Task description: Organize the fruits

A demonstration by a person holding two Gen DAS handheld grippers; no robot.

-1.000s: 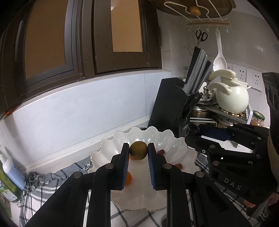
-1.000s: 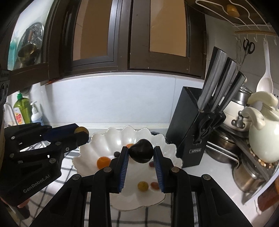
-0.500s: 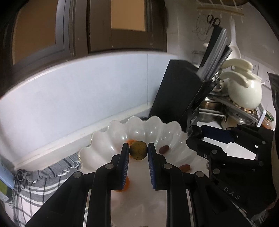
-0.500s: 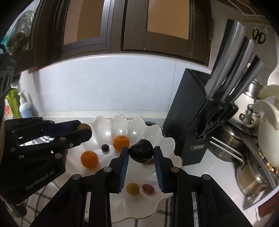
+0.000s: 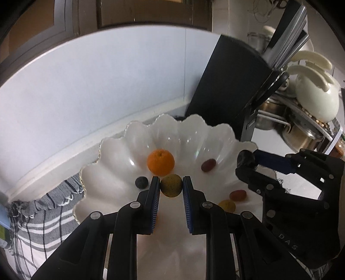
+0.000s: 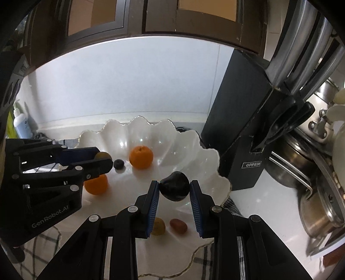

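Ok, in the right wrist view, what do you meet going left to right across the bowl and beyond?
Left gripper holding a yellowish fruit → blueberry → far orange → dark plum clamped in the right gripper → bowl rim → black knife block → steel pots.

Both fisheye views bend straight lines strongly toward a dark vignetted rim. Soft, dim indoor light falls from above; small highlights glint on the glossy white bowl [image 5: 138, 137] and steel pots [image 6: 319, 206]. The upper cabinets [image 6: 133, 19] lie in shadow, slightly blurred.
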